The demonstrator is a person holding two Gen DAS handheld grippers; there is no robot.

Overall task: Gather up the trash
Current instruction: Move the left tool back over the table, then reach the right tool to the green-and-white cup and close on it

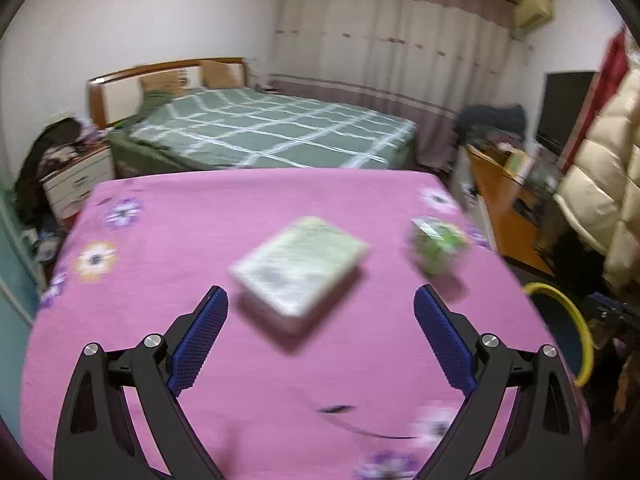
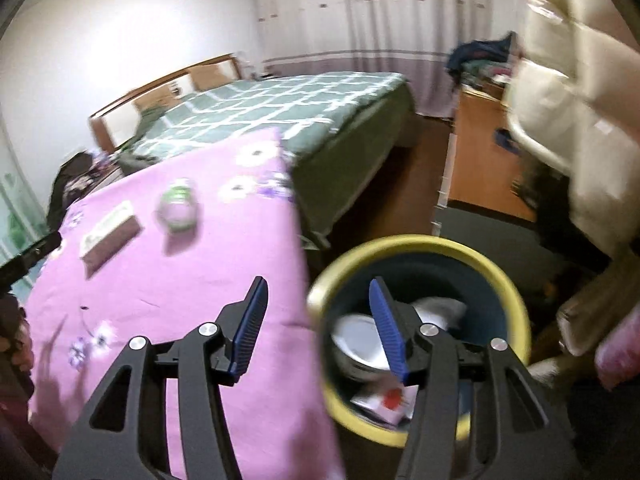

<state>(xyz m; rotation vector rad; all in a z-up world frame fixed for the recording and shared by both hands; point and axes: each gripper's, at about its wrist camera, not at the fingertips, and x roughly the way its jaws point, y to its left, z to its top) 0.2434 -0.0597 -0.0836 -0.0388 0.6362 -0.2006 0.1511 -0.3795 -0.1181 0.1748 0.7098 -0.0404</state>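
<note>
A flat pale green and white box (image 1: pixel 300 266) lies on the pink flowered cloth (image 1: pixel 160 300), blurred by motion. My left gripper (image 1: pixel 320 294) hovers just short of it, jaws wide open, nothing between the blue pads. A crumpled green and white wrapper (image 1: pixel 438 246) sits to the box's right. In the right wrist view the box (image 2: pixel 108 236) and the wrapper (image 2: pixel 178 208) lie far to the left. My right gripper (image 2: pixel 318 282) is open about halfway and empty, over the cloth's edge beside the yellow-rimmed bin (image 2: pixel 420 242). White paper (image 2: pixel 360 340) and other scraps lie in the bin.
The bin (image 1: pixel 576 312) stands on the floor off the table's right edge. Behind the table is a bed with a green checked cover (image 1: pixel 260 132). A white nightstand (image 1: pixel 76 184) stands left, and a wooden desk (image 1: pixel 504 208) and a cream padded coat (image 1: pixel 604 184) are at the right.
</note>
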